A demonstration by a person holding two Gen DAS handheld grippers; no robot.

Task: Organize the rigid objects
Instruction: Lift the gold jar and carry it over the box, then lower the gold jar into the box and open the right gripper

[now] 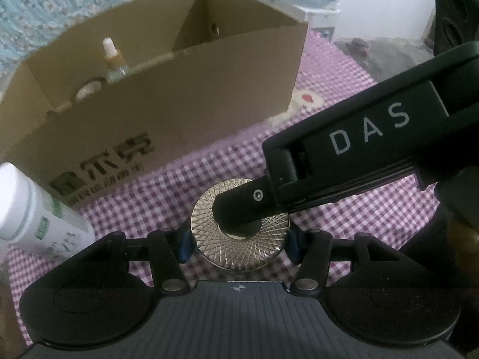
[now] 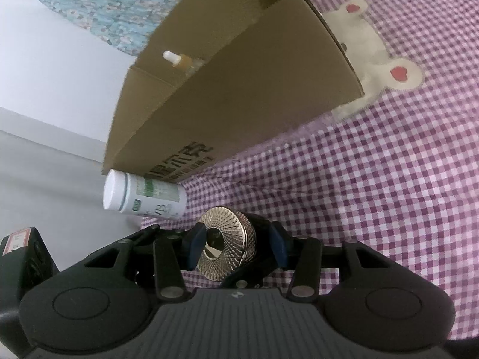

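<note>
1. Left gripper (image 1: 238,240): both blue pads bear on the rim of a round jar with a gold patterned lid (image 1: 239,233), gripping it from either side.
2. Right gripper (image 2: 236,248): clamped on the same jar, one pad on the lid face, the other at its base.
3. The jar sits over the purple checked cloth (image 2: 374,179), near the cardboard box (image 1: 167,110).
4. Box contents: a dropper bottle (image 1: 115,59), upright.
5. A white bottle (image 2: 143,194) lies against the box front.

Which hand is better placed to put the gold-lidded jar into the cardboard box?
Left, probably. The left gripper flanks the upright jar, with the box opening straight ahead. The right gripper lies across its lid, box off to one side.
</note>
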